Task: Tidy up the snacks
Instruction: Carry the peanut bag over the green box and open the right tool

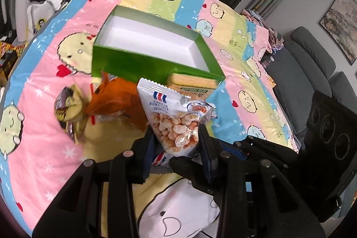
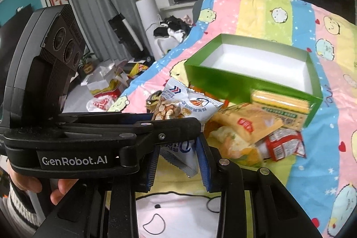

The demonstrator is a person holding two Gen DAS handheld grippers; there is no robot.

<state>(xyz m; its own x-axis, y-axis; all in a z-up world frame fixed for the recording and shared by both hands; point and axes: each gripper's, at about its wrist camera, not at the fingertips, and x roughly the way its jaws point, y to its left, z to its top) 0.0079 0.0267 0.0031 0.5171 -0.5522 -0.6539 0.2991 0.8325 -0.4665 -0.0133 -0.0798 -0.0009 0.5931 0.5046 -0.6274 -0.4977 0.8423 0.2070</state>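
Observation:
My left gripper point(image 1: 177, 148) is shut on a white bean-snack packet point(image 1: 174, 119) and holds it upright above the cartoon sheet. My right gripper point(image 2: 179, 162) is shut on a white and blue packet point(image 2: 178, 154) that hangs between its blue pads, just behind the left tool. An open green box point(image 1: 133, 64) with a white inside lies beyond; its front wall point(image 2: 218, 81) faces me. Against that wall lie a cracker pack point(image 2: 281, 106), an orange-yellow bag point(image 2: 245, 124) and a red packet point(image 2: 285, 144). An orange bag point(image 1: 116, 102) and a yellow packet point(image 1: 67, 108) lie to the left.
The striped cartoon sheet point(image 1: 44, 148) covers the whole work surface and drops off at its left and right edges. A grey sofa point(image 1: 301, 64) stands to the right. Bags and boxes point(image 2: 107, 81) litter the floor on the left. A hand point(image 2: 33, 184) grips the left tool.

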